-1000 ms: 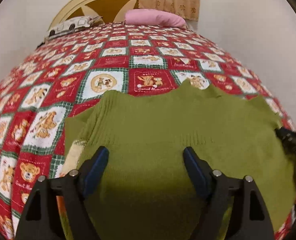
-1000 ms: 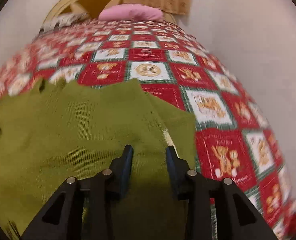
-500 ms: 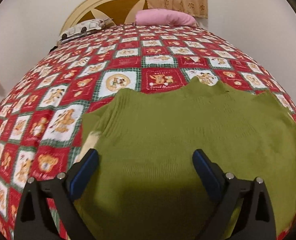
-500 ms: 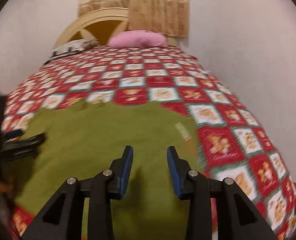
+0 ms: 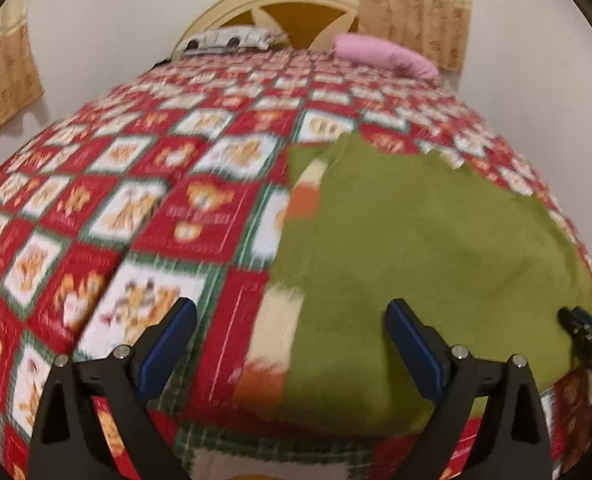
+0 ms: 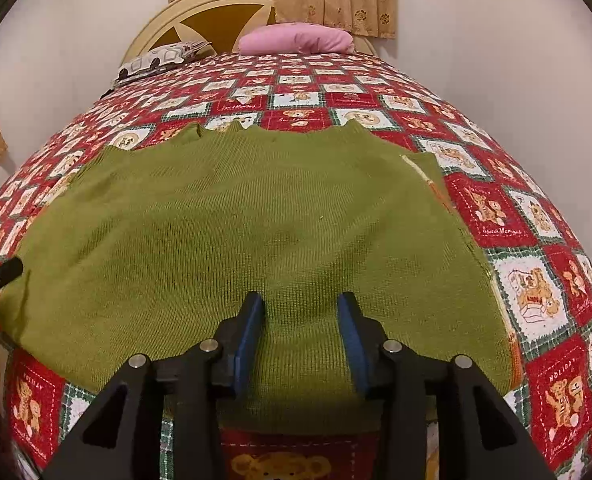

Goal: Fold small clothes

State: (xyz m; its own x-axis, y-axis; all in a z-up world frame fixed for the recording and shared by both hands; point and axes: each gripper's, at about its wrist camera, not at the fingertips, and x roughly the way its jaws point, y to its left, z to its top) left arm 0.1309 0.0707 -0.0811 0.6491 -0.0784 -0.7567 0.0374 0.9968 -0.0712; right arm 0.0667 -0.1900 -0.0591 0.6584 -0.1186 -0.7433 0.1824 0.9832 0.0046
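On the bed [image 6: 491, 216], green knitted garment [image 6: 256, 232] lying flat over the teddy-bear quilt. Left tongs [image 5: 292, 344] standing wide open above its left edge, gripping nothing. Right tongs [image 6: 300, 332] hovering half open over its near hem, also gripping nothing.

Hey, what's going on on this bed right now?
A person with a gripper in each hand is working on a green sweater spread flat on the quilt. Neither gripper holds anything. The right gripper is open above the sweater's near edge. The left gripper is open wide at the sweater's left side, where a cream and orange striped part shows. No fold is visible yet.
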